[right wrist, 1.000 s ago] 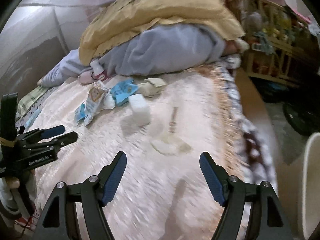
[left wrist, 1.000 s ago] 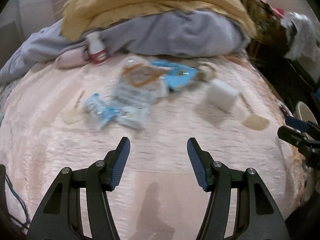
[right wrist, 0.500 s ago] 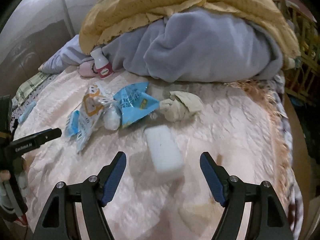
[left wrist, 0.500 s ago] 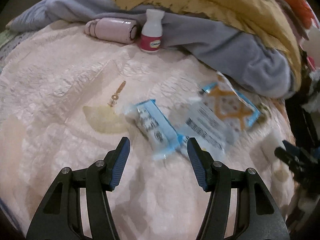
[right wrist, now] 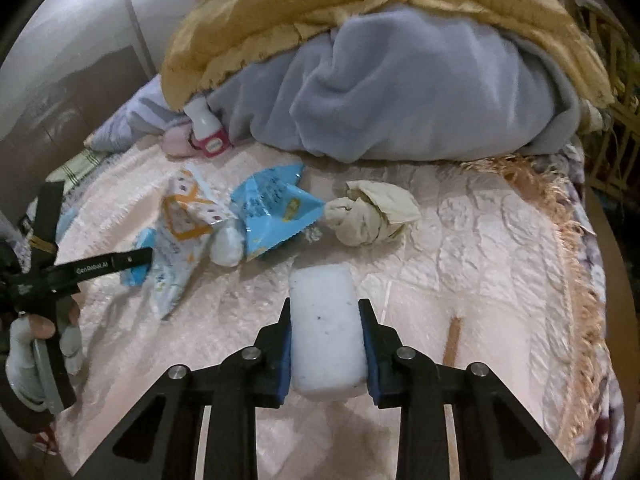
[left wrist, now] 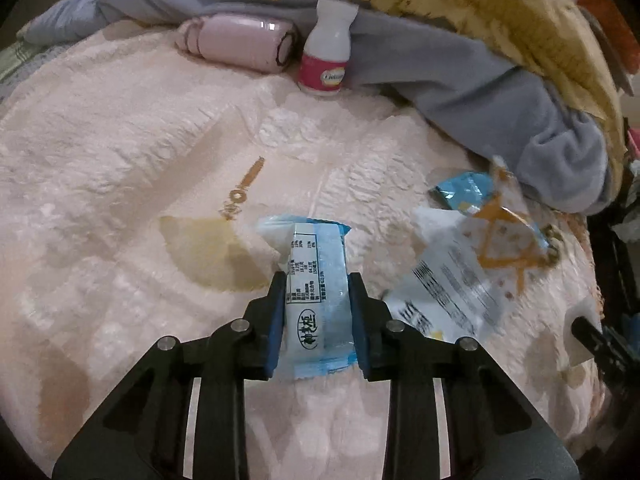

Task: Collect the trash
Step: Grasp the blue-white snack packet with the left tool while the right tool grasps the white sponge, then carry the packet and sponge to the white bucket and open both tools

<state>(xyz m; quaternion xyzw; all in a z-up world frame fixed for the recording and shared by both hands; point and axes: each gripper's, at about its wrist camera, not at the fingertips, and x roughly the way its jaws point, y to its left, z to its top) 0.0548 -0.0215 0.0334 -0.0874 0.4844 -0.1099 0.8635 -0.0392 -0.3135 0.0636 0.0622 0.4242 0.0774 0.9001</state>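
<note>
My left gripper (left wrist: pixel 316 292) is shut on a small blue-and-white snack wrapper (left wrist: pixel 318 280) lying on the pink bedspread (left wrist: pixel 120 140). My right gripper (right wrist: pixel 325 320) is shut on a white foam block (right wrist: pixel 324 328) on the same bed. A larger white-and-orange wrapper (left wrist: pixel 460 280) lies right of the left gripper; it also shows in the right wrist view (right wrist: pixel 180 232). A blue wrapper (right wrist: pixel 276 208), a white wad (right wrist: pixel 228 246) and a crumpled beige paper ball (right wrist: pixel 372 214) lie beyond the foam block. The left gripper (right wrist: pixel 132 258) shows at the left of the right wrist view.
A white bottle with a pink label (left wrist: pixel 326 56) and a pink roll (left wrist: pixel 240 42) stand at the back. Grey and yellow blankets (right wrist: pixel 400 80) are heaped behind the trash. The bed's fringed edge (right wrist: pixel 572 260) runs down the right, with wooden shelving (right wrist: pixel 616 100) beyond.
Both grippers moved forward and closed: the left onto the small blue-and-white wrapper, the right onto the white foam block. Both were open half a second ago.
</note>
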